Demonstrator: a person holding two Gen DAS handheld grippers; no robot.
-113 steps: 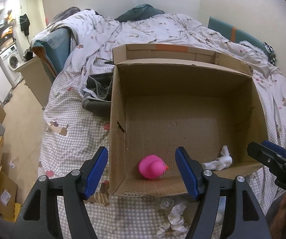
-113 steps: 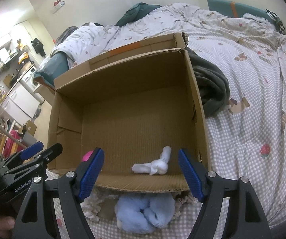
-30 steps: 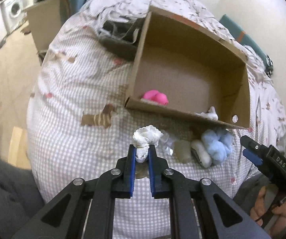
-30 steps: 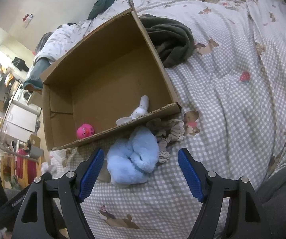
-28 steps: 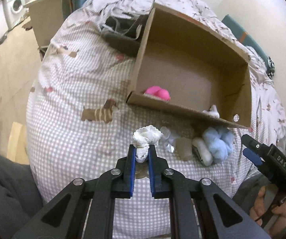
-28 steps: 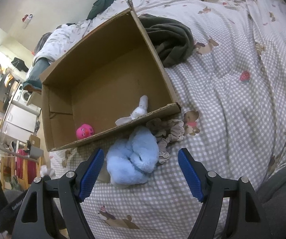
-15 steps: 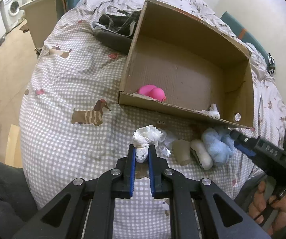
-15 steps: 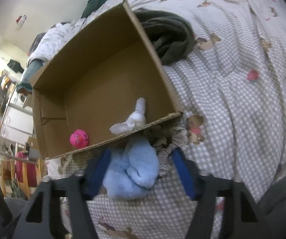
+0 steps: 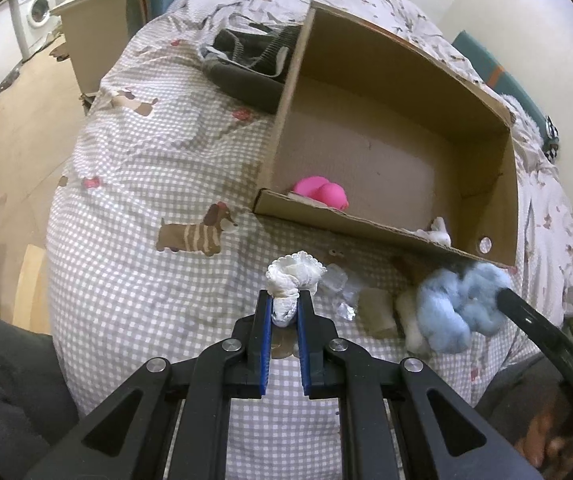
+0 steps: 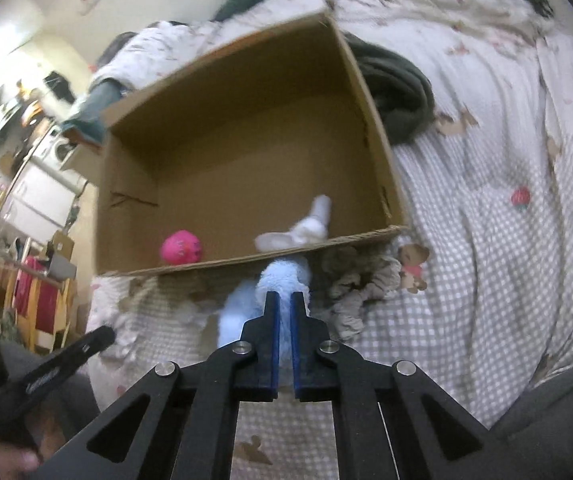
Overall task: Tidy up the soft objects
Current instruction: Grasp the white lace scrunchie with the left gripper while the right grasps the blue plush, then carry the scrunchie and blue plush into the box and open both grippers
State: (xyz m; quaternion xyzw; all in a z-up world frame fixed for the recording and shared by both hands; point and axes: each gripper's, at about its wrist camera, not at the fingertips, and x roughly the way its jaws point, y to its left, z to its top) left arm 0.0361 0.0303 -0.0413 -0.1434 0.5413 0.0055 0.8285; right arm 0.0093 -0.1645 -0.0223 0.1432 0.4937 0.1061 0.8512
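Your right gripper (image 10: 282, 304) has just clenched on the fluffy light-blue plush (image 10: 246, 312); the open brown cardboard box (image 10: 246, 152) lies directly ahead, beyond its near wall.

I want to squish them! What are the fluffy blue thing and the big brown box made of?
Fluffy blue toy: looks like soft plush, with a fuzzy, matte pile. Big brown box: corrugated cardboard, dull brown, with ridged cut edges.
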